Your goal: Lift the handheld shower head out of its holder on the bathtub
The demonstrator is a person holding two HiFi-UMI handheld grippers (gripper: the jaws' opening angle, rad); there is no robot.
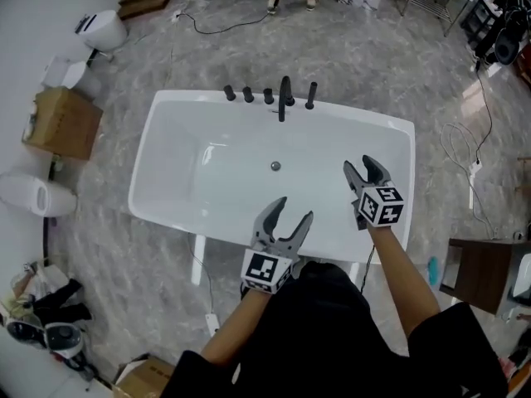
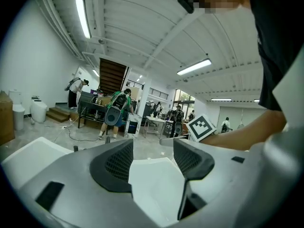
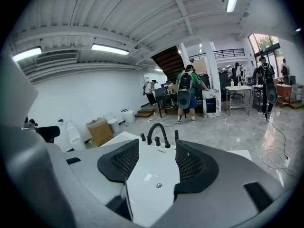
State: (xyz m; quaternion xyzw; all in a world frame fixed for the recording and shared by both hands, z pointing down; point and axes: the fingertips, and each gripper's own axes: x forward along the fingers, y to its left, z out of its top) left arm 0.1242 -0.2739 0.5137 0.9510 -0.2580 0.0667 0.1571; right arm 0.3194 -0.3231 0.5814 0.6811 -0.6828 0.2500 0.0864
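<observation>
A white bathtub [image 1: 178, 127] lies below me with black fittings along its far rim. The handheld shower head [image 1: 311, 95] stands upright in its holder at the right end of that row, beside the curved spout [image 1: 284, 98] and three knobs [image 1: 248, 95]. My left gripper [image 1: 294, 209] is open over the tub's near rim, holding nothing. My right gripper [image 1: 358, 166] is open and empty above the tub's right side, well short of the fittings. In the right gripper view the shower head [image 3: 176, 136] and spout [image 3: 156, 131] show just beyond the parted jaws.
A cardboard box [image 1: 62, 121] and white toilets [image 1: 104, 30] stand on the floor at the left. A dark stool [image 1: 481, 272] is at the right, with cables [image 1: 465, 152] trailing on the marble floor. People stand at tables [image 3: 190, 94] beyond the tub.
</observation>
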